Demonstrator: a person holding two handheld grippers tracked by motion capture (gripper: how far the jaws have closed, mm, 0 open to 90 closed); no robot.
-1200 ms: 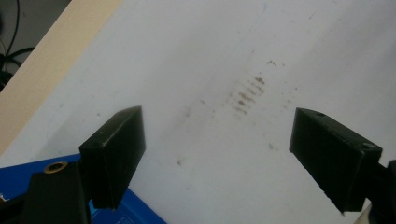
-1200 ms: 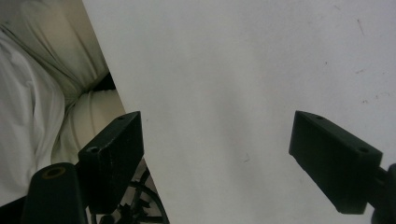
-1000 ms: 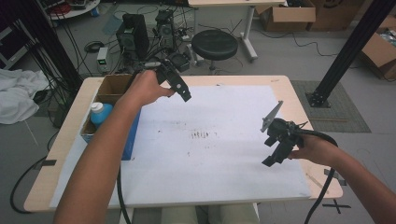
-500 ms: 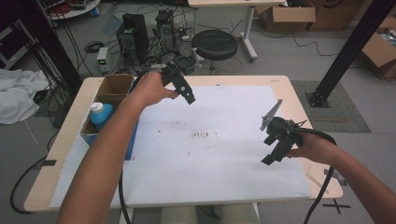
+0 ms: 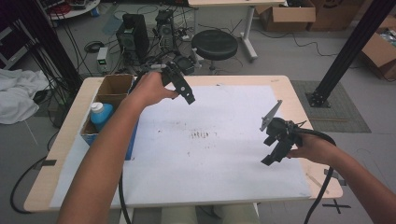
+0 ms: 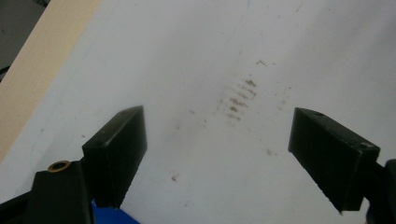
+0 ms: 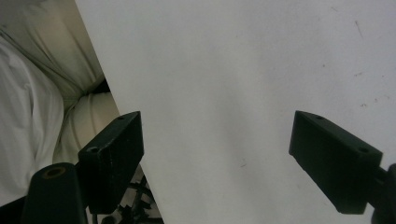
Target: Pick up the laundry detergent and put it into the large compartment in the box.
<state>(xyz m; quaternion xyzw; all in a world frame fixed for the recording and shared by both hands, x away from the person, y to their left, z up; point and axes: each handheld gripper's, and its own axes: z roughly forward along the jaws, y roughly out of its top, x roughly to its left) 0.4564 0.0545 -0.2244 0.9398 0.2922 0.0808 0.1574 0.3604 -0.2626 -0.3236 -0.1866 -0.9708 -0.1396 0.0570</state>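
Left hand-held gripper (image 5: 183,88) held up over the far-left part of the surface (image 5: 289,93), near the cardboard box (image 5: 114,86) at the left edge; jaws spread wide, nothing between them. Right hand-held gripper (image 5: 275,149) hovers near the right edge over the white sheet (image 5: 210,163), jaws also wide apart and empty. Brown smudges (image 5: 201,135) mark the sheet's middle. Blue bottle (image 5: 100,114) stands in the box.
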